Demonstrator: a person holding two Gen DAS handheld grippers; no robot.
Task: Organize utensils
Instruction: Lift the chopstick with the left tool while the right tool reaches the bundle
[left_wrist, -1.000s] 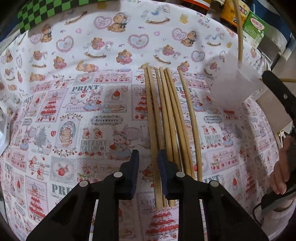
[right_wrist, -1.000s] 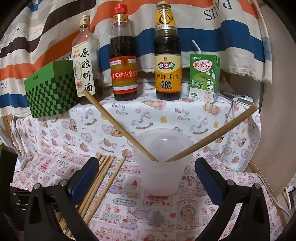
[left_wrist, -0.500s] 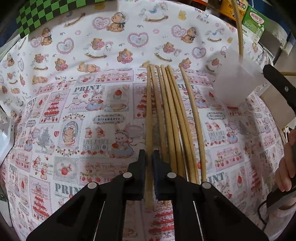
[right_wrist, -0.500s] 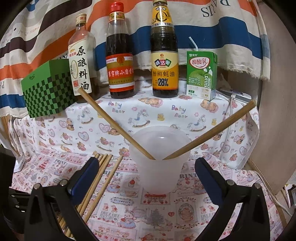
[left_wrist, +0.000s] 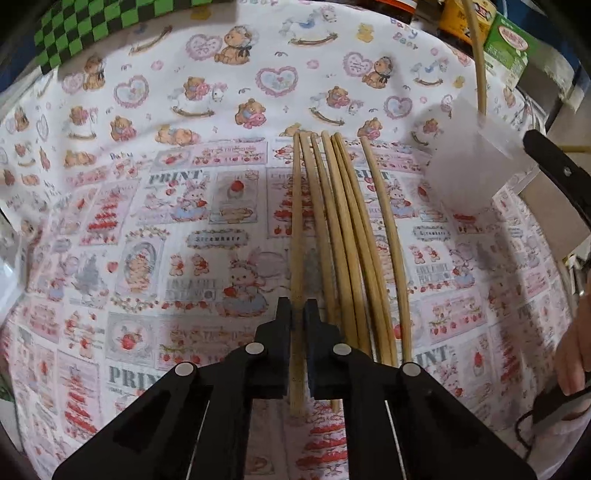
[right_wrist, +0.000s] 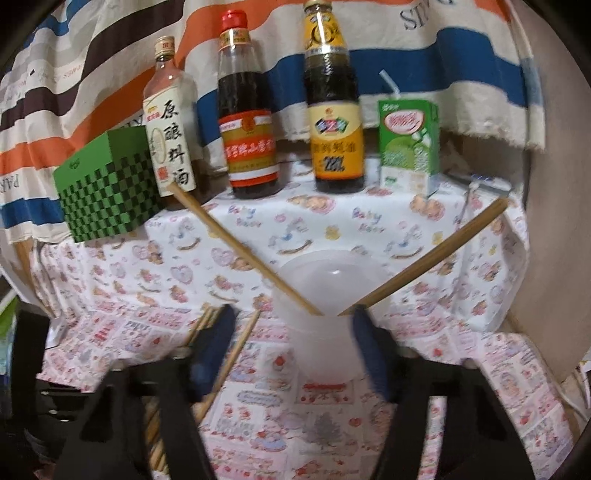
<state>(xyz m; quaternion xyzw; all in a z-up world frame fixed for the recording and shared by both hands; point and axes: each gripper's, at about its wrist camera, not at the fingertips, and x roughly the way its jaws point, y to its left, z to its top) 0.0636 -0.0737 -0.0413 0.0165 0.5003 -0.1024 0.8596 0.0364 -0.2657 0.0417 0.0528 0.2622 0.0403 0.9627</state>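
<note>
Left wrist: chopsticks (left_wrist: 354, 236) on cloth 6 | cup (right_wrist: 325, 314) 2 chopsticks

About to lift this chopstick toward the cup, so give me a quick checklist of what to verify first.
1. left gripper shut on one chopstick only: ok.
2. Other chopsticks outside its jaws: ok, they lie on the cloth to the right.
3. cup upright: ok, with two chopsticks already leaning in it.
4. right gripper steadying the cup: cannot tell; its jaws have just been closing around the cup, and blur hides contact.
5. Room in the cup: ok, the middle is free.
</note>
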